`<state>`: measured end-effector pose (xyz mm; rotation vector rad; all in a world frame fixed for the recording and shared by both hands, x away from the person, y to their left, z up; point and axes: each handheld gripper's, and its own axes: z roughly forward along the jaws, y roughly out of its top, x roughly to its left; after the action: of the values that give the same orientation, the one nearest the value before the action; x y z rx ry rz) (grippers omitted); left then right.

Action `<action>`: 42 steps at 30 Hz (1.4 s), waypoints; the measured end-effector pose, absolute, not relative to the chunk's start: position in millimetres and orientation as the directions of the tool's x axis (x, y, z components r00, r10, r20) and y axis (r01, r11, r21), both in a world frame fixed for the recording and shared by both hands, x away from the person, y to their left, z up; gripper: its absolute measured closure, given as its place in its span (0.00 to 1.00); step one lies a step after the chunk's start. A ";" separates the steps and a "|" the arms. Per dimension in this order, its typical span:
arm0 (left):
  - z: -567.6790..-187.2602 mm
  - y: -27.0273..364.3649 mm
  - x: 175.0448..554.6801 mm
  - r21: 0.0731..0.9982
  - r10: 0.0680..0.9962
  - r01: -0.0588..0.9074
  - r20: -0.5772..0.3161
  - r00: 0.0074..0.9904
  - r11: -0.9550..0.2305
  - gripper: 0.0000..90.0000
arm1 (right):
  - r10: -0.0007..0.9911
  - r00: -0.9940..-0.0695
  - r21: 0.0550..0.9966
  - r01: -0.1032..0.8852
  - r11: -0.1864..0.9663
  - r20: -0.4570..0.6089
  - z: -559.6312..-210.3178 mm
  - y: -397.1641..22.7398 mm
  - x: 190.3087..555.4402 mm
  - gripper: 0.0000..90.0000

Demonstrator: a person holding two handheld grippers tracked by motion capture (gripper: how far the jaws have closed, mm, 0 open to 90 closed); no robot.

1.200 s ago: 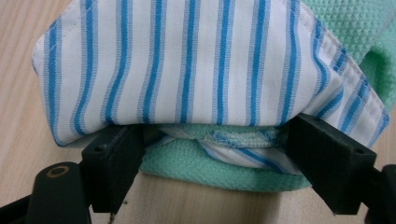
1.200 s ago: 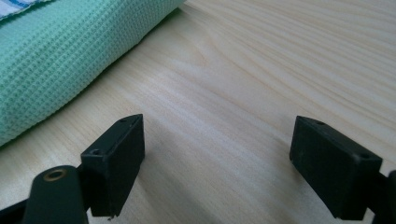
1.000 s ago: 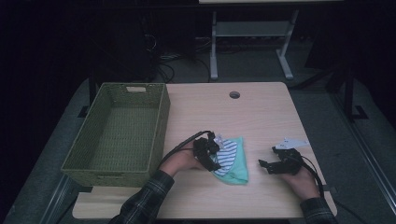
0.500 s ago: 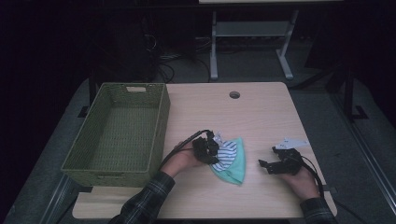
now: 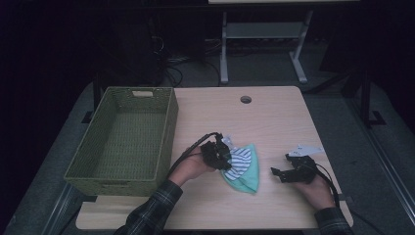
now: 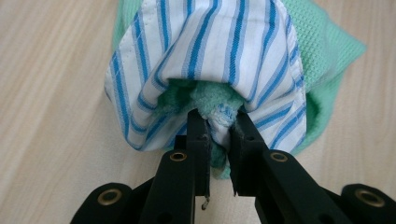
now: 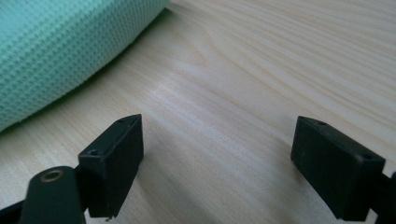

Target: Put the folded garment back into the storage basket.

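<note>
A bunched striped cloth wrapped with a green waffle towel is pinched at its edge by the left hand-held gripper, mid-table. The right hand-held gripper is held spread wide and empty, just beside the towel. An empty green wicker basket is set at the table's left, well apart from the bundle.

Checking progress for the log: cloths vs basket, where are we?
Done: nothing binned; the green basket looks empty. In hand: left tool is shut on the striped cloth, bunched with the green cloth on the table. Right tool is open beside the green cloth, touching nothing. Left, probably: lifting both cloths into the basket.
</note>
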<state>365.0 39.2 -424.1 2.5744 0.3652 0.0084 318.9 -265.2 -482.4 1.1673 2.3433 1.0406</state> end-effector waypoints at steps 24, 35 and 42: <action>-356.9 59.8 366.1 0.572 0.283 0.265 -0.059 0.957 -0.777 0.89 | 0.795 -0.605 0.724 0.565 0.395 0.038 -482.4 -264.5 318.8 0.16; -327.0 77.0 369.6 0.587 0.311 0.272 -0.037 0.950 -0.763 0.89 | 0.804 -0.593 0.715 0.578 0.392 0.039 -482.6 -264.1 319.6 0.10; -311.7 93.5 373.2 0.592 0.329 0.283 -0.031 0.944 -0.755 0.89 | 0.811 -0.584 0.707 0.590 0.389 0.041 -482.9 -263.3 320.3 0.06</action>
<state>373.2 93.5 -311.7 2.4722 0.4317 0.0994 320.3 -263.3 -482.9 1.2243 2.3412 1.0006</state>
